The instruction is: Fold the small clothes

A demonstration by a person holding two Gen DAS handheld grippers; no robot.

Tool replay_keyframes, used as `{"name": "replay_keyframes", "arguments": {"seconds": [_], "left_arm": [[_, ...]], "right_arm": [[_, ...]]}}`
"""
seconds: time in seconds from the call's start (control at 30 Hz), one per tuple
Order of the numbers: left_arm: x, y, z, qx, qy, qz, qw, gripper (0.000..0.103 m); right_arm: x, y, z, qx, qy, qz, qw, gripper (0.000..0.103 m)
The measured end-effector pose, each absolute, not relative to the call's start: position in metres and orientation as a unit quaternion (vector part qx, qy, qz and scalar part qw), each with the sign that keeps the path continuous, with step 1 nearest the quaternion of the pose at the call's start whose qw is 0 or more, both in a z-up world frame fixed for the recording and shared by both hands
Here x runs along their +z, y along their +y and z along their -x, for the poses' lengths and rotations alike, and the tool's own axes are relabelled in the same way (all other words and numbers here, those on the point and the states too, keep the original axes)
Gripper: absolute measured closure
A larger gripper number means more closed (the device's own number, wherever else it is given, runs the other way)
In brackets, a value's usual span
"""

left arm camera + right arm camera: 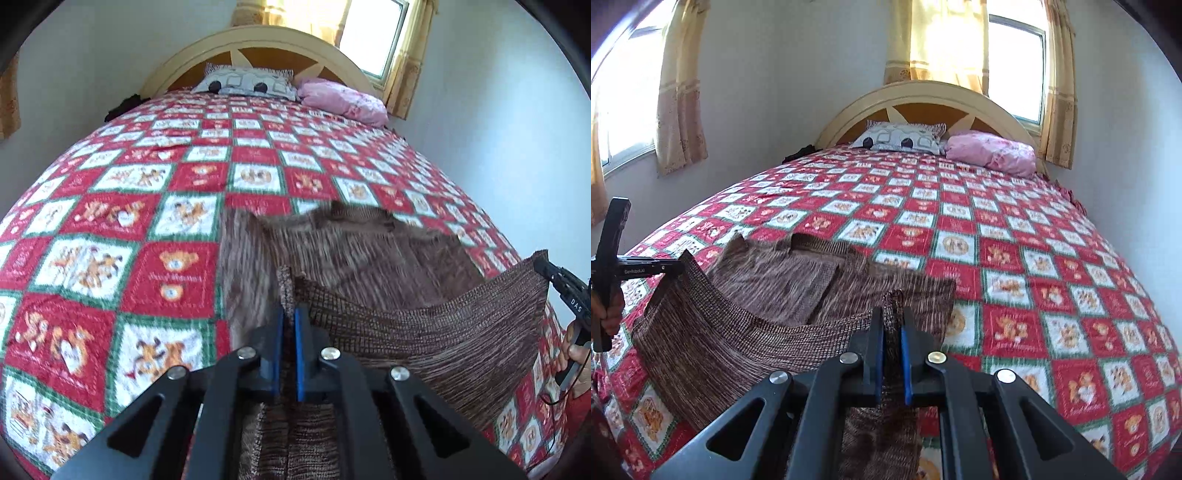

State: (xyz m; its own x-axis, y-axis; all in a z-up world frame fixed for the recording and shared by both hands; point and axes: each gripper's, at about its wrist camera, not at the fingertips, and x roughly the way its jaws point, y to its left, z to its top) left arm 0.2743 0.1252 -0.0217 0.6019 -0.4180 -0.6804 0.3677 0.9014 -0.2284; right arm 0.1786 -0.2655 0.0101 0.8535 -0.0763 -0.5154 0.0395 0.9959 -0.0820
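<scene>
A small brown knitted garment (369, 258) lies on the bed's near end, its far part flat on the quilt and its near edge lifted. My left gripper (289, 314) is shut on the garment's left near corner. My right gripper (891, 317) is shut on the right near corner of the same garment (768, 288). The lifted edge sags between the two grippers. The right gripper also shows in the left wrist view (543, 267), and the left gripper in the right wrist view (681, 267), each pinching cloth.
A red, white and green checked quilt (147, 229) covers the whole bed. A patterned pillow (247, 83) and a pink pillow (343, 99) lie by the curved headboard (258, 40). Walls stand close on both sides; curtained windows (1015, 66) are behind.
</scene>
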Motion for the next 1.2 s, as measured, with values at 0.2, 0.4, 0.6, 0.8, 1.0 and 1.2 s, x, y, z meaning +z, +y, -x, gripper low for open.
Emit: {"name": "replay_keyframes", "arguments": {"seconds": [0.2, 0.4, 0.6, 0.8, 1.0, 1.2], "left_arm": [[-0.005, 0.137, -0.317, -0.187, 0.365, 0.070, 0.909, 0.097], [-0.008, 0.124, -0.365, -0.159, 0.350, 0.071, 0.920, 0.097], [-0.047, 0.108, -0.405, -0.121, 0.369, 0.060, 0.920, 0.098], [-0.081, 0.118, -0.414, -0.111, 0.408, 0.086, 0.902, 0.098], [-0.082, 0.107, -0.415, -0.086, 0.417, 0.055, 0.903, 0.094], [-0.067, 0.100, -0.400, -0.071, 0.417, -0.001, 0.906, 0.089]], "right_arm": [[0.027, -0.271, -0.224, -0.048, 0.251, 0.065, 0.965, 0.096], [0.015, -0.279, -0.294, -0.082, 0.249, 0.103, 0.960, 0.096], [-0.041, -0.291, -0.346, -0.120, 0.287, 0.122, 0.943, 0.096], [-0.065, -0.304, -0.354, -0.124, 0.305, 0.127, 0.936, 0.096], [-0.093, -0.300, -0.381, -0.129, 0.379, 0.157, 0.903, 0.096], [-0.051, -0.321, -0.348, -0.134, 0.320, 0.085, 0.934, 0.095]]}}
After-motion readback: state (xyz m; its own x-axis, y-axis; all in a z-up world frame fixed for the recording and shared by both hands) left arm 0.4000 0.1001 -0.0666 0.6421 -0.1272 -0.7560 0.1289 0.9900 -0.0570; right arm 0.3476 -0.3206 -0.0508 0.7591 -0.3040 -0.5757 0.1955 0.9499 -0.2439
